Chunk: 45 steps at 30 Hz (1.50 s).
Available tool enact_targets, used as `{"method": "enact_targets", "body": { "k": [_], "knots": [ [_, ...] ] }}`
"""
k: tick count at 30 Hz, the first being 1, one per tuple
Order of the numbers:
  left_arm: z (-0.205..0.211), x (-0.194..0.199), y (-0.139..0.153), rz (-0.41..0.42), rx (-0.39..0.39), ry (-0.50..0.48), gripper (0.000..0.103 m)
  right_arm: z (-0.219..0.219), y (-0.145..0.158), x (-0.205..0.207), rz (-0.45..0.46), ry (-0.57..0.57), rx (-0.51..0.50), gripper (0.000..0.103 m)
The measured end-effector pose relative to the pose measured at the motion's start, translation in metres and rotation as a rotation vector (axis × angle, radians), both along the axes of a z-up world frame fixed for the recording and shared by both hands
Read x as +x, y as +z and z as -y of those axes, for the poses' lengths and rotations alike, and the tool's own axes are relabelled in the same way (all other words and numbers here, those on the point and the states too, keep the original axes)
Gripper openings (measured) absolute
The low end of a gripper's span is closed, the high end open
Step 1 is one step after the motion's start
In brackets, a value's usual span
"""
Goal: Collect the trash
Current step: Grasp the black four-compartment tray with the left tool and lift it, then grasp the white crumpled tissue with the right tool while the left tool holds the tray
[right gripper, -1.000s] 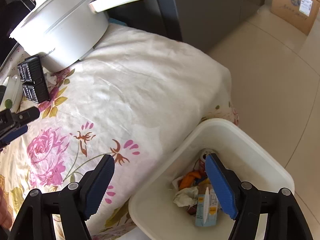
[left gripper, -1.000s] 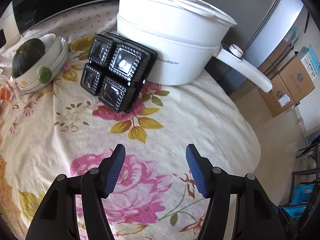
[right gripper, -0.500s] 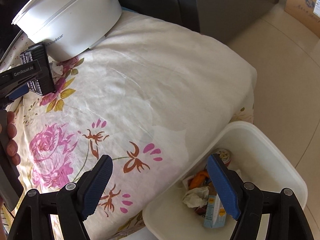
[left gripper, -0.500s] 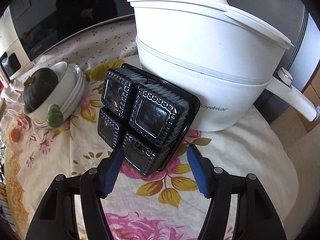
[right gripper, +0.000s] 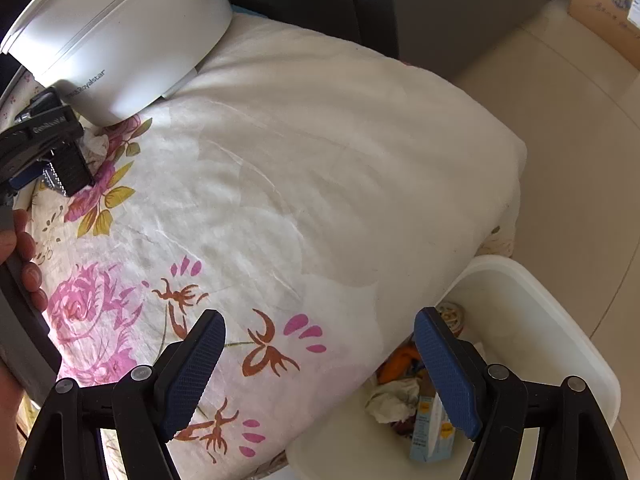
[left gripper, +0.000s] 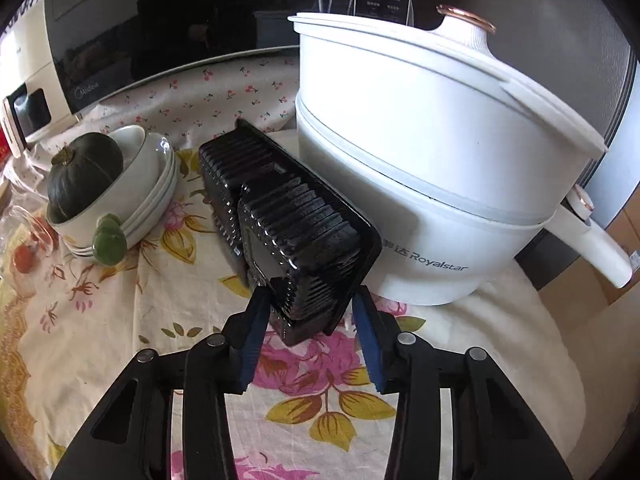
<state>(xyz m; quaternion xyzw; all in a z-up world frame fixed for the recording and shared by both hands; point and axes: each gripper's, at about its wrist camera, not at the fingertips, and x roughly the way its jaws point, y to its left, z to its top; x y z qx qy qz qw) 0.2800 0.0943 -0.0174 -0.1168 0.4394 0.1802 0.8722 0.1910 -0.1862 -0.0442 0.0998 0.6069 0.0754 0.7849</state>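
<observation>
Two sets of tongs are working: the left tongs [left gripper: 310,330] have just been closing around the black plastic tray [left gripper: 296,236] leaning on the white electric pot [left gripper: 432,168], while the right tongs [right gripper: 320,380] are hanging wide above the worktop [right gripper: 320,160] edge and the white bin [right gripper: 540,340], so disposal looks next.

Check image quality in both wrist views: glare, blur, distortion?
Left wrist: strong fisheye bending, dark corners; the microwave door mirrors the room; specular glints on the black tray; sharp, no motion blur. Right wrist: sunlight washes out the tablecloth centre and the white pot; the bin is bright but readable.
</observation>
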Motion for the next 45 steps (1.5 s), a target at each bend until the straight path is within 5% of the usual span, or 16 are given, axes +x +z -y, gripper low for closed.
{"method": "enact_targets", "body": {
  "k": [10,20,25,36,45],
  "knots": [
    [-0.061,-0.041,0.02,0.063,-0.243,0.079,0.035,-0.021,0.003,-0.003,-0.003,0.027,0.034,0.082],
    [-0.063,-0.089,0.054,0.057,-0.234,0.005,0.035,-0.066,0.0,0.0,0.006,0.048,0.088,0.082],
    [-0.077,-0.116,0.07,0.07,-0.206,-0.013,0.035,-0.109,-0.004,0.003,0.084,0.123,0.041,0.082],
    [-0.087,-0.131,0.052,-0.023,-0.123,-0.056,0.035,-0.208,-0.016,0.057,0.245,0.239,-0.038,0.082],
    [-0.11,-0.135,0.045,-0.064,-0.092,-0.031,0.036,-0.256,-0.014,0.096,0.355,0.241,0.023,0.082]
  ]
}}
